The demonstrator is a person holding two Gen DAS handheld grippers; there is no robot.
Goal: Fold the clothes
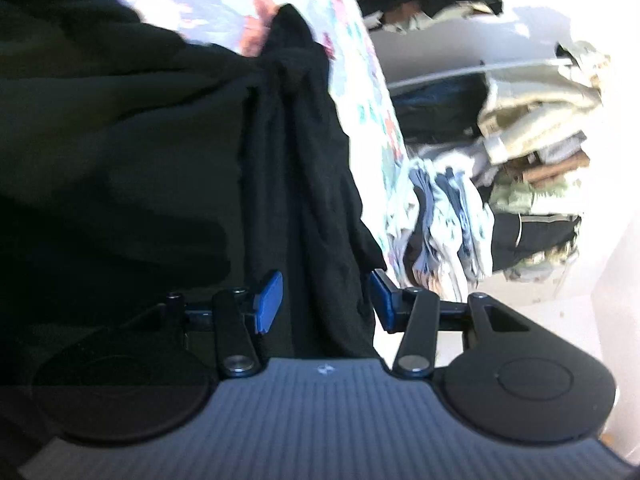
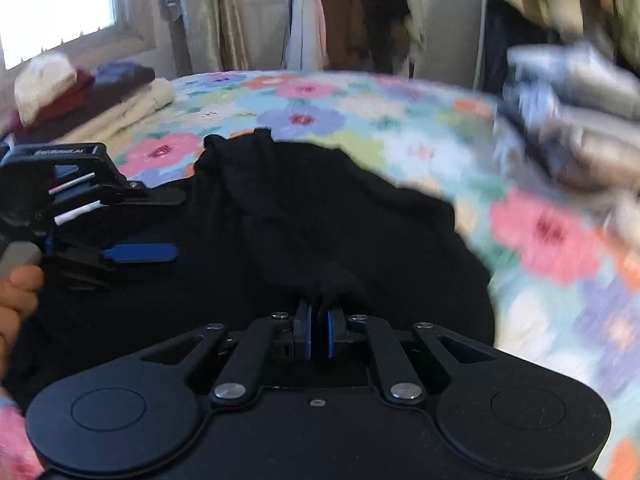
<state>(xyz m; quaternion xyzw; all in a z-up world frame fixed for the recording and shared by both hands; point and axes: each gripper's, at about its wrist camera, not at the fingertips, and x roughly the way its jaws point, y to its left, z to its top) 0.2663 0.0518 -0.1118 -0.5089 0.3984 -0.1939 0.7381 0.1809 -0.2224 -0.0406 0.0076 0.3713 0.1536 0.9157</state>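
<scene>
A black garment [image 2: 320, 216] lies on a bed with a flowered cover [image 2: 440, 140]. My right gripper [image 2: 319, 330] is shut on a bunched fold of the black garment at its near edge. My left gripper [image 1: 326, 300] is open; a hanging fold of the black garment [image 1: 312, 184] passes between its blue pads without being pinched. The left gripper also shows at the left of the right wrist view [image 2: 140, 254], held by a hand above the garment.
Folded clothes [image 2: 80, 96] are stacked at the bed's far left under a window. A pile of mixed clothes [image 1: 520, 168] lies off the bed's side, also seen in the right wrist view [image 2: 580, 120]. Hanging clothes [image 2: 360, 8] stand behind the bed.
</scene>
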